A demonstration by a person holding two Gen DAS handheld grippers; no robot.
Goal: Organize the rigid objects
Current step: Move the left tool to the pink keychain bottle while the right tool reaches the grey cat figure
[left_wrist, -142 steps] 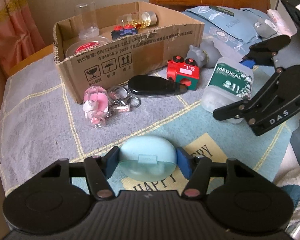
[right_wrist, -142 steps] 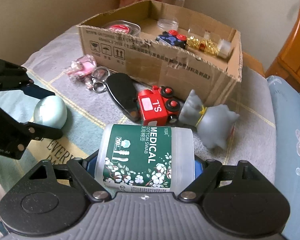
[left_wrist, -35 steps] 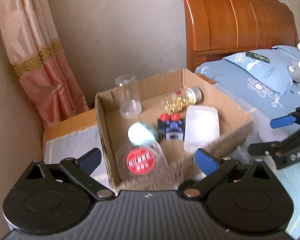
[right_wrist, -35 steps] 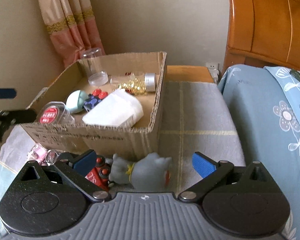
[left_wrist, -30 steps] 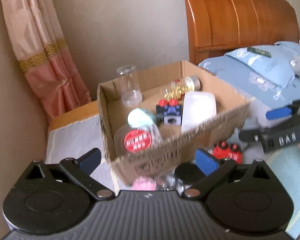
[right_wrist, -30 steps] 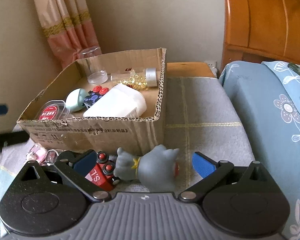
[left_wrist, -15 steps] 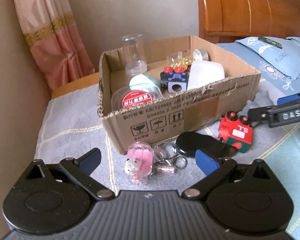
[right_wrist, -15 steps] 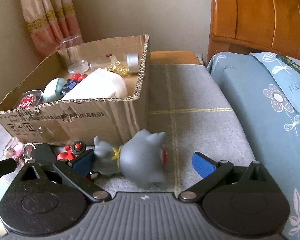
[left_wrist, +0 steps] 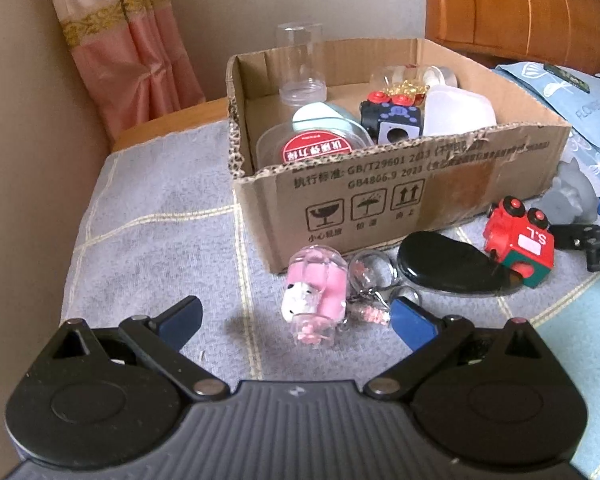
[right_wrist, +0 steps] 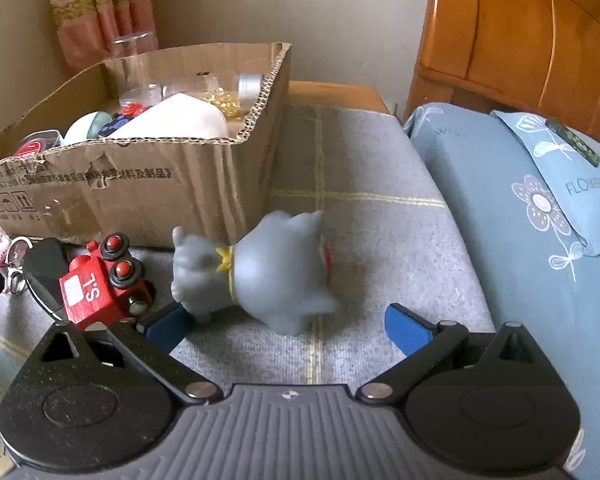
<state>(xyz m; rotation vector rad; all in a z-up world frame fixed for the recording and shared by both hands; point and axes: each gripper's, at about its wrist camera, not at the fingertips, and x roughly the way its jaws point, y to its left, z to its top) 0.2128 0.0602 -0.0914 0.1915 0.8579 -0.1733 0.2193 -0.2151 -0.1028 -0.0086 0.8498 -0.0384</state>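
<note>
A cardboard box point(left_wrist: 380, 184) stands on the grey blanket and holds a clear jar, a red-lidded tub point(left_wrist: 316, 148), a pale blue case, a blue toy block and a white bottle point(left_wrist: 456, 114). In front of it lie a pink pig keychain point(left_wrist: 316, 296), a black case point(left_wrist: 444, 264) and a red toy train point(left_wrist: 518, 242). My left gripper point(left_wrist: 296, 320) is open, low over the pig keychain. My right gripper point(right_wrist: 288, 324) is open, close around a grey toy figure point(right_wrist: 268, 272), with the red train point(right_wrist: 100, 280) to its left.
A blue flowered pillow point(right_wrist: 540, 216) lies to the right, before a wooden headboard point(right_wrist: 520, 32). A pink curtain point(left_wrist: 128, 52) hangs at the back left. The box point(right_wrist: 140, 184) shows in the right wrist view too. The right gripper's arm point(left_wrist: 592, 248) reaches in beside the train.
Both grippers, having left the blue case and white bottle in the box, have come down open in front of it, the left to the pig keychain, the right to the grey figure.
</note>
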